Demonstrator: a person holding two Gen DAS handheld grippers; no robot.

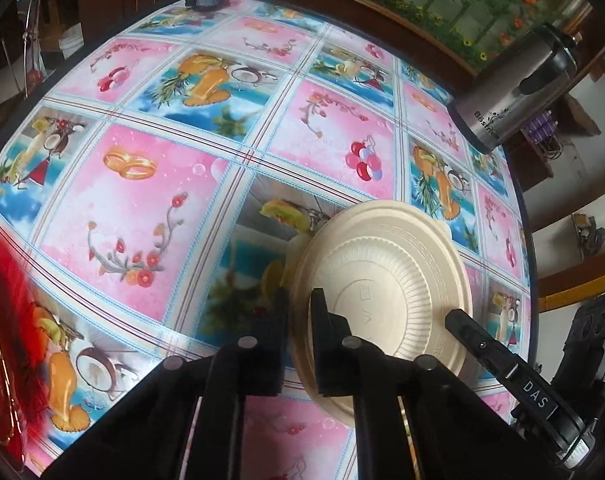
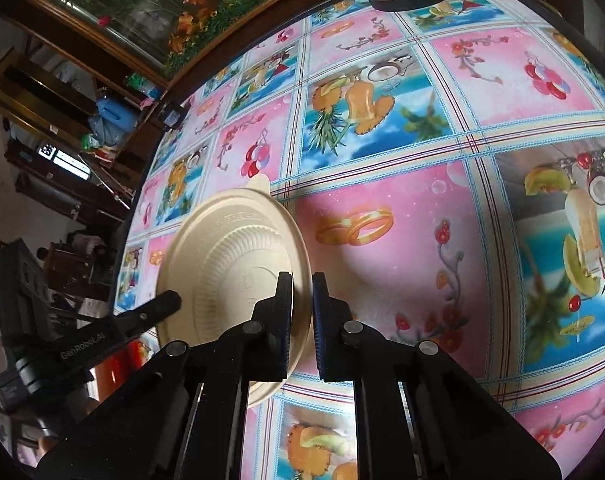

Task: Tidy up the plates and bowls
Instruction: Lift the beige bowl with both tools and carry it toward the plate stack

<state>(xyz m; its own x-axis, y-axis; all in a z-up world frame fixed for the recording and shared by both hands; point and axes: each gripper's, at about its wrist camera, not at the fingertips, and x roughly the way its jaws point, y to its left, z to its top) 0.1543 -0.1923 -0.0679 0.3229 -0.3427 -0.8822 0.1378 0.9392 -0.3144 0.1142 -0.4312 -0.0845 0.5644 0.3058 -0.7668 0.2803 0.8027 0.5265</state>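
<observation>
Plate [image 1: 386, 276]: one, cream, upside down and tilted above the tablecloth [image 1: 150, 208], its ribbed base facing the cameras. Two grippers hold it; the left gripper [image 1: 300, 336] is clamped on one rim and the right gripper [image 2: 302, 316] on the opposite rim. One steel flask [image 1: 514, 92] stands beyond the plate at the table's far edge, marked "Bestrium". The grippers' bodies read "DAS" and "GenRobot.AI". Between plate and flask the cloth lies bare.
</observation>
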